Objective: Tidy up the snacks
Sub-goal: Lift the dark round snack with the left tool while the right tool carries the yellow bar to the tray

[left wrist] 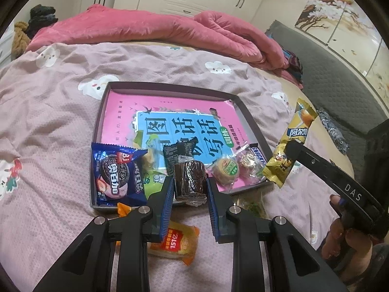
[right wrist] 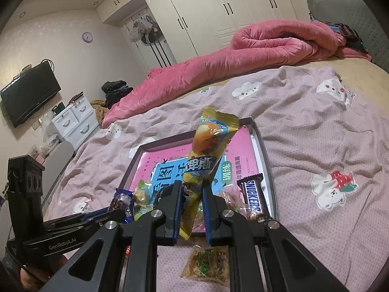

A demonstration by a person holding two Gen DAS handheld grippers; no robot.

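Note:
My left gripper (left wrist: 190,182) is shut on a dark round wrapped cookie stack (left wrist: 190,180) held over the near edge of the dark tray (left wrist: 252,121). My right gripper (right wrist: 190,187) is shut on a long yellow snack packet (right wrist: 206,155), held upright above the tray's near edge (right wrist: 267,160); the packet also shows in the left wrist view (left wrist: 289,146). In the tray lie a blue Oreo pack (left wrist: 116,172), a Snickers bar (right wrist: 252,194), a round green-label cake (left wrist: 226,170) and small candies on a pink book.
On the bedsheet in front of the tray lie an orange-yellow cake packet (left wrist: 175,243) and a clear packet of green-brown snack (right wrist: 206,265). A pink quilt (left wrist: 158,29) is bunched at the far side. A grey headboard (left wrist: 328,73) is to the right.

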